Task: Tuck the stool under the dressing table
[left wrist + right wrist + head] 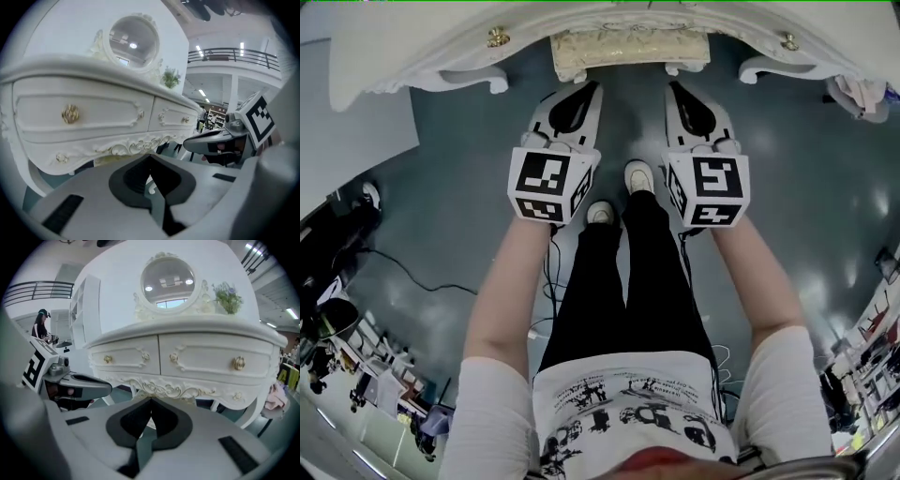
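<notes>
The floor (441, 206) is a dark grey-green, glossy surface that throws back pale patches of light, and a thin black cable (412, 274) trails across it on the person's left. The dressing table (422, 47) stands against a plain white wall (108, 273). It is white, with carved scrollwork along its apron, curved legs and gold knobs (239, 363) on its drawers. On its counter (187, 329) stand an oval mirror (168, 280) in a carved frame and a small green plant (227, 298). A pinkish cloth (274, 399) hangs by the table's right end.

The stool (628, 45), with a cream and gold patterned seat, sits between the table's front legs. Most of it is beneath the table, and only its near edge shows past the front.

The person stands facing it in white shoes (639, 175) and black trousers, holding both grippers side by side and level, aimed at the table. The left gripper (591, 89) has its jaws closed tip to tip with nothing between them. The right gripper (675, 87) is likewise closed and empty. Neither touches the stool or the table.

The room is a large open hall, with a railed balcony (234, 54) and strip lights high up. Cluttered shelves line the edges of the head view. Another person (41, 324) stands far off to the left.
</notes>
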The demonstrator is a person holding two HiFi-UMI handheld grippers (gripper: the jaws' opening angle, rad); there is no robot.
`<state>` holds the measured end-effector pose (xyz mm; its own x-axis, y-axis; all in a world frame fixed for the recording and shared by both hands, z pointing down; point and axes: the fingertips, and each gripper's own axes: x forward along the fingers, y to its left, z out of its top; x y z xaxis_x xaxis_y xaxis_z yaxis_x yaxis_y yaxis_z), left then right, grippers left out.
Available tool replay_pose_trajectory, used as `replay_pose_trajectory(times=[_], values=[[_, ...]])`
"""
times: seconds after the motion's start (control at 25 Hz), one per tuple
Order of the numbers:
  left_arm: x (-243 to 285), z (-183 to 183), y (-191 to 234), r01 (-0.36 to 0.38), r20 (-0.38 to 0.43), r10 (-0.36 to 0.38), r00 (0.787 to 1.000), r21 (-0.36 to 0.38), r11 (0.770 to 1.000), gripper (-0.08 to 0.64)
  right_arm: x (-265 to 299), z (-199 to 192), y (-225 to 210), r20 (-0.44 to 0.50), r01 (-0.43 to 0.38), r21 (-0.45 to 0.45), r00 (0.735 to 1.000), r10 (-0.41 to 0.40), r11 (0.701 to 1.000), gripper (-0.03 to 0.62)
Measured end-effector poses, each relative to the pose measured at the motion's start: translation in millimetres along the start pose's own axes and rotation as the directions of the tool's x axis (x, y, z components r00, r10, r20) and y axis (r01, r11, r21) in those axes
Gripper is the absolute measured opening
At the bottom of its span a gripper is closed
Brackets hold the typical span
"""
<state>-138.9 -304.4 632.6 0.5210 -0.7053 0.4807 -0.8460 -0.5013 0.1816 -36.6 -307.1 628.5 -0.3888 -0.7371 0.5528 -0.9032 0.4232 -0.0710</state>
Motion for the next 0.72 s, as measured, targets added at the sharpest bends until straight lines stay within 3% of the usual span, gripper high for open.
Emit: replay_pose_trajectory(times=[0.36,0.56,0.72], values=[[-95,153,-44,0.003,0.152,-0.005,0.988,0.011,1.0,0.02,-117,146,20,0.203,0.014,-0.09,0.979,0.005,0.996,0.017],[-134,252,-47,-0.034,0.279,0.011,0.96,0.076,0.997,0.02,-165,232,11,0.321,0.024,-0.13,0.947,0.02,0.991,0.017],[-172,309,-57,-0.081,0.351,0.042,0.935,0.098,0.992,0.02,-203,277,9,0.358,0.027,-0.155,0.933,0.031,0.988,0.017]])
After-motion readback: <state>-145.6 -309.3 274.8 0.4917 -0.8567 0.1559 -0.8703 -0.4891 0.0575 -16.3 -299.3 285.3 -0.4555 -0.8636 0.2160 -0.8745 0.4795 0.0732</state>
